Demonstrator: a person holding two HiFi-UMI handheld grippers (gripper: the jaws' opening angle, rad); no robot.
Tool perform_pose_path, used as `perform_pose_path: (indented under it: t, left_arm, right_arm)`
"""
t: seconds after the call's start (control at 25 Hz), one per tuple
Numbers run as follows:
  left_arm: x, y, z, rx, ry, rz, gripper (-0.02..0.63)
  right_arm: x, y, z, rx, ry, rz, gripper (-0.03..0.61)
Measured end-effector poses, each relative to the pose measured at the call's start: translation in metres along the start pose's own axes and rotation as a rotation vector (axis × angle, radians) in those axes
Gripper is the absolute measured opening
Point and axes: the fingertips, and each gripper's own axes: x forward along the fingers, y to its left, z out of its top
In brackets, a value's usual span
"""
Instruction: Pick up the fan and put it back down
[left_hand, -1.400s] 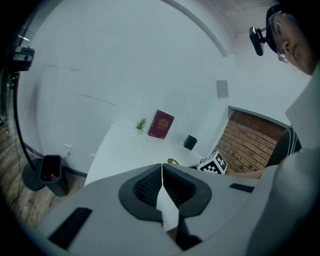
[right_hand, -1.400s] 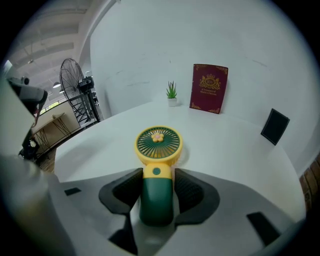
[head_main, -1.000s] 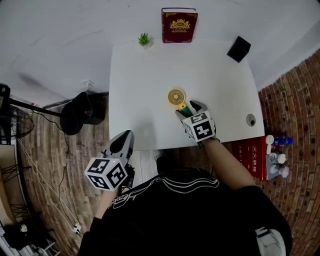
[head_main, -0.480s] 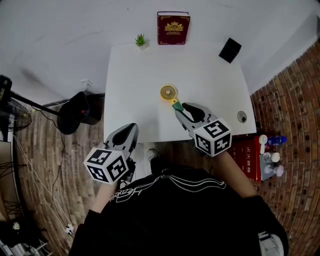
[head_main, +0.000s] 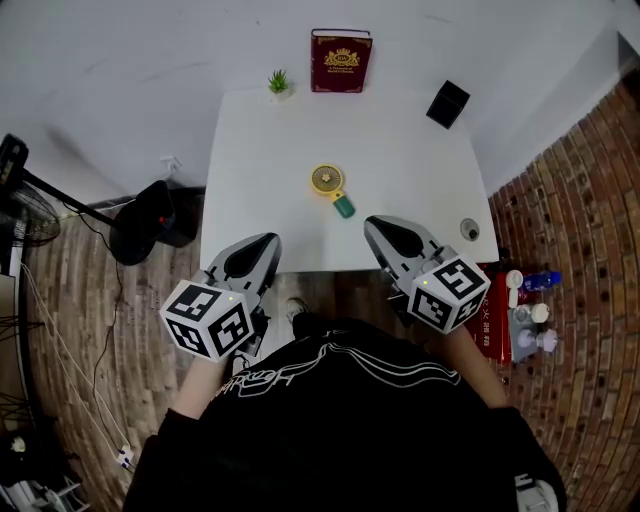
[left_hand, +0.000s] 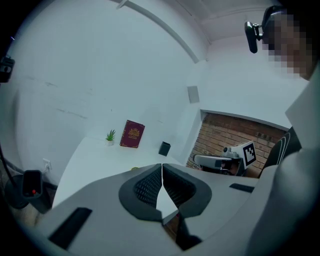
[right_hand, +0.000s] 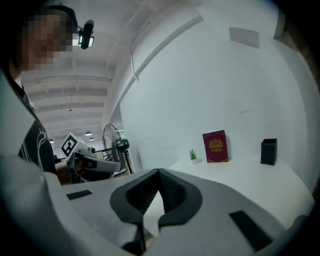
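Observation:
A small hand fan (head_main: 328, 182) with a yellow round head and a green handle lies flat on the white table (head_main: 420, 170), near its middle. My right gripper (head_main: 375, 225) hovers above the table's front edge, just right of the handle and apart from it. Its jaws have just been closing and stand shut (right_hand: 159, 172) with nothing between them. My left gripper (head_main: 268, 240) is held off the table's front left, also shut (left_hand: 161, 167) and empty.
At the table's back stand a red book (head_main: 341, 60), a small potted plant (head_main: 278, 81) and a black box (head_main: 447, 103). A round grommet (head_main: 469, 228) sits near the front right corner. A black stand base (head_main: 150, 225) and a red box (head_main: 500, 300) are on the floor.
My right gripper has let go of the fan's handle, pulled back toward me and risen, and its jaws have closed. The left gripper has lifted and moved a little forward.

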Motion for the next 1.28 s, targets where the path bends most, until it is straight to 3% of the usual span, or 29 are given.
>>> perform_pose_path:
  t: [0.44, 1.28]
  left_arm:
    - [0.006, -0.041, 0.006, 0.048, -0.031, -0.092, 0.034]
    - [0.011, -0.072, 0.010, 0.087, -0.034, -0.143, 0.034]
  right_arm:
    - [-0.026, 0.021, 0.015, 0.019, -0.060, 0.113, 0.000]
    - [-0.046, 0.026, 0.022, -0.033, -0.064, 0.099, 0.000]
